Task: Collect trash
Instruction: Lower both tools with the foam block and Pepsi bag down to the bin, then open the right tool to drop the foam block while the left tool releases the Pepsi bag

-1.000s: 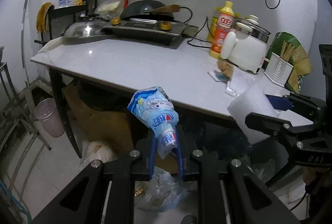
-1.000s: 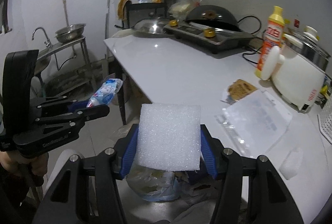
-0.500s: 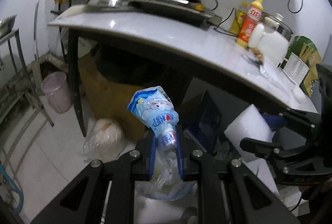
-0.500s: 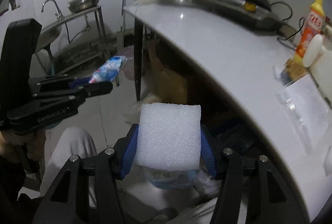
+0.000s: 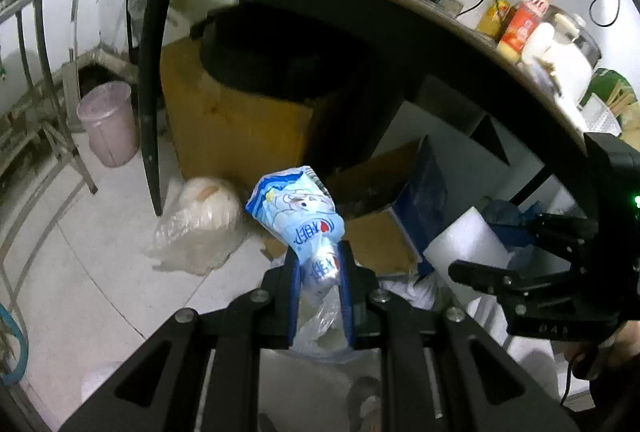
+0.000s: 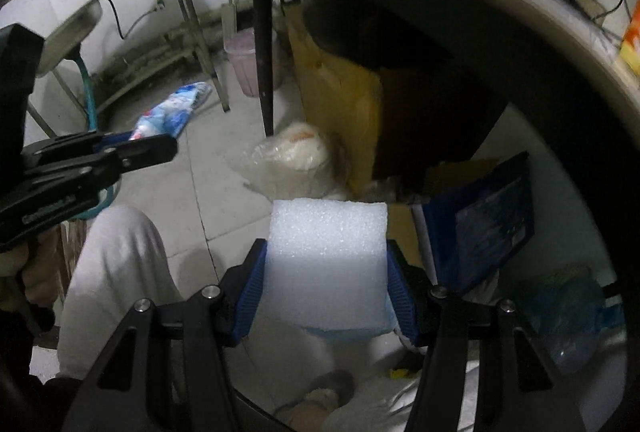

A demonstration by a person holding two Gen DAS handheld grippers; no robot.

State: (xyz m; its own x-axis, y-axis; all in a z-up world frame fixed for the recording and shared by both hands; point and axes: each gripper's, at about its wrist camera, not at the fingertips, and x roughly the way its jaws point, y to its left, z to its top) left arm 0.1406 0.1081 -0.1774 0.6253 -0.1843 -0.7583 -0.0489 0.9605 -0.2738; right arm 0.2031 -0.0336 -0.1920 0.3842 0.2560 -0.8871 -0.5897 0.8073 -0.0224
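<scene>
A: How are the two hands posed?

B: Both grippers tilt steeply down toward the floor under the tabletop [image 5: 472, 27]. The left gripper [image 5: 320, 272] has its jaws clenched on the narrow end of a crumpled blue-and-white snack wrapper [image 5: 298, 216], which sticks up and fans out toward 11 o'clock above the blue pads. The right gripper [image 6: 326, 272] grasps a white foam block [image 6: 326, 260] squarely between its blue pads; the jaws stand wide because the block is wide.

A: Can each see the other?

B: Yes. In the left wrist view the right gripper sits at 3 o'clock with the foam block. In the right wrist view the left gripper is at 9 o'clock, wrapper pointing toward 1 o'clock.

A: What lies around them?

B: A clear plastic bag [image 5: 200, 224] holding something pale sits on the tiled floor at 9 o'clock of the wrapper, beside a black table leg [image 5: 150, 91]. Behind it stands a brown cardboard box [image 5: 236, 127], and a pink bin [image 5: 110, 127] sits at 10 o'clock. A blue carton [image 6: 484, 224] stands at 3 o'clock of the foam. The person's pale trouser knee [image 6: 120, 260] shows at 8 o'clock in the right wrist view.
</scene>
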